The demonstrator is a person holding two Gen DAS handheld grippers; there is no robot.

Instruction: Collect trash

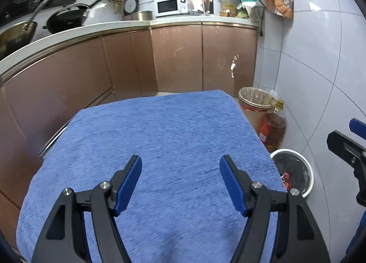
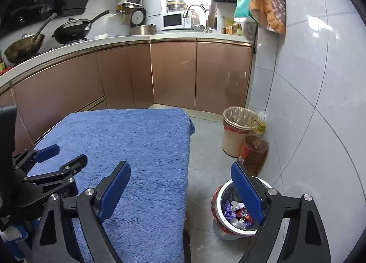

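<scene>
From my left wrist view, my left gripper (image 1: 180, 180) hangs over the blue towel (image 1: 160, 130) with its jaws spread wide and nothing between them; the cloth under it is bare, which I take to mean no rubbish is left on this surface. Off the towel's right edge sits the white-rimmed bin (image 1: 307, 171) on the floor, placed close by so that a short reach sideways drops things in. From here I see only a dark inside and a scrap of red wrapper, and just one finger of my right gripper at the right edge. Farther back stand a lined beige bin (image 1: 254, 100) and an oil bottle (image 1: 273, 130) against the tiled wall (image 1: 320, 57). From my right wrist view, my right gripper (image 2: 180, 185) is also wide open and empty, its right finger over the white-rimmed bin (image 2: 219, 196). This view shows what the other hides: the trash (image 2: 238, 213) itself, purple, red and clear wrappers heaped inside the bin. It also shows my left gripper (image 2: 63, 156) from the side, low over the towel's near left part.
</scene>
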